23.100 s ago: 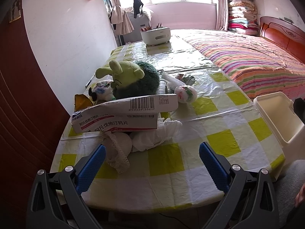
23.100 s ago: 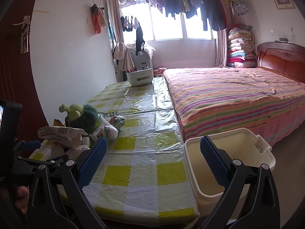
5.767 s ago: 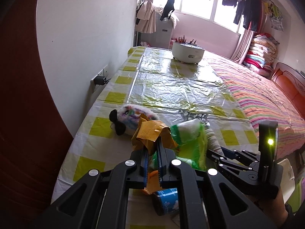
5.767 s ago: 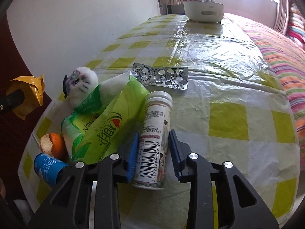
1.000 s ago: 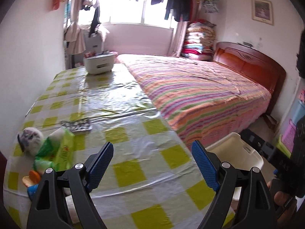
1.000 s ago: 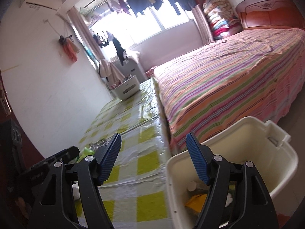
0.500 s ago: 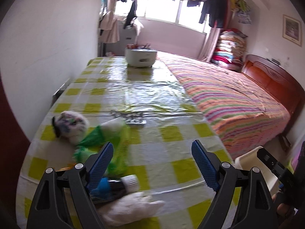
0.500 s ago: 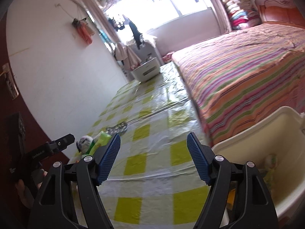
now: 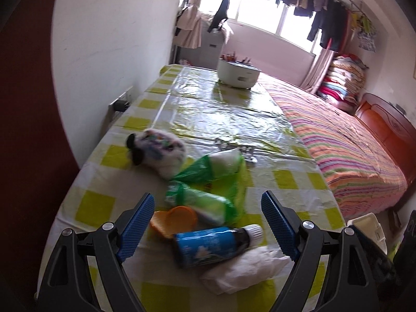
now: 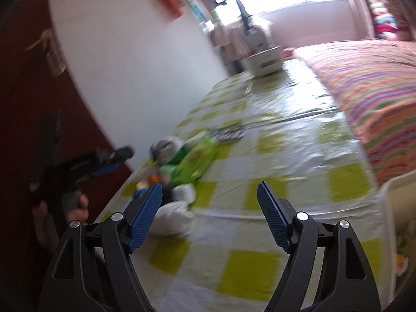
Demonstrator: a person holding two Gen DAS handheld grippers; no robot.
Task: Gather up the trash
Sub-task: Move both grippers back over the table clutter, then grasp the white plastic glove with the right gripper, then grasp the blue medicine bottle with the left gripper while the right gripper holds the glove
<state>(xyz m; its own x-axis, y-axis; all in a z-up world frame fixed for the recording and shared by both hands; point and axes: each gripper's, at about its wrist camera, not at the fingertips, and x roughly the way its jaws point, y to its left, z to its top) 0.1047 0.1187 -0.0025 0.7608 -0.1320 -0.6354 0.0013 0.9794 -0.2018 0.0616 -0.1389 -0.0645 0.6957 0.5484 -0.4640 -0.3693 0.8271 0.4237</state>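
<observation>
My left gripper (image 9: 208, 226) is open and empty, just above a pile of trash on the checked table (image 9: 234, 119): a blue-labelled bottle (image 9: 208, 241) lying on its side, orange peel (image 9: 174, 219), a crumpled white tissue (image 9: 247, 267) and green plastic bags (image 9: 213, 182). A blister pack (image 9: 234, 147) lies further back. My right gripper (image 10: 208, 218) is open and empty over the table, right of the same pile (image 10: 179, 171). The left gripper shows in the right wrist view (image 10: 104, 163). The view is blurred.
A small plush toy (image 9: 156, 150) lies left of the bags. A white pot (image 9: 238, 74) stands at the table's far end. The striped bed (image 9: 351, 140) runs along the right. The white bin's rim (image 10: 395, 189) is at the right table edge.
Both grippers have swung left and down from the bin toward the trash pile. The left gripper is now close over the bottle and peel. Both stay open.
</observation>
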